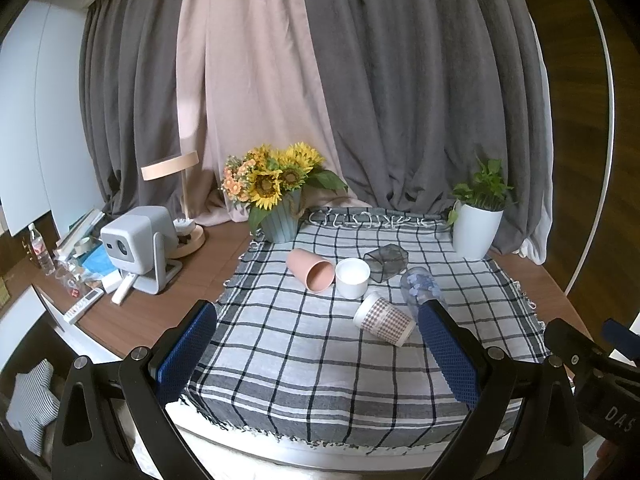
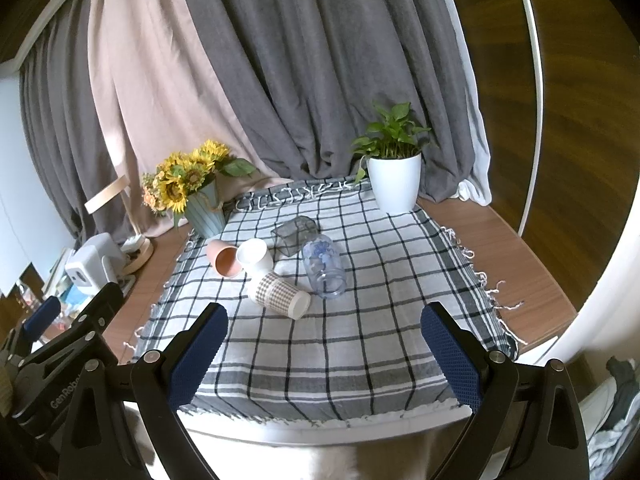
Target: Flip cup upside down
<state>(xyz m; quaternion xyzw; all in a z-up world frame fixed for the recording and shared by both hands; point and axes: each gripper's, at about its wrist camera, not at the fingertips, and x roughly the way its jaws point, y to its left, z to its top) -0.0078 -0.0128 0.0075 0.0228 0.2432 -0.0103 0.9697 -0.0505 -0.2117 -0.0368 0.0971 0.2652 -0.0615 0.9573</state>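
- A pink cup [image 1: 310, 275] [image 2: 224, 258] is laid on its side, mouth toward the cameras.
- A white cup [image 1: 352, 278] [image 2: 255, 258] is stood upright, touching the pink one.
- A checked paper cup [image 1: 383, 319] [image 2: 279, 293] is laid on its side.
- A clear blue-flowered cup [image 1: 420, 286] [image 2: 323, 266] is laid on its side.
- A dark transparent square cup [image 1: 385, 261] [image 2: 295, 234] is tipped over behind them.

Pink cup [image 1: 310, 274], plain white cup [image 1: 352, 278], brown-and-white houndstooth cup [image 1: 383, 319], smoky grey glass [image 1: 386, 262], clear glass with blue flowers [image 2: 324, 266], grey-white-black checked cloth [image 1: 304, 344], yellow sunflowers [image 1: 276, 178], blue gripper pads [image 2: 198, 354]
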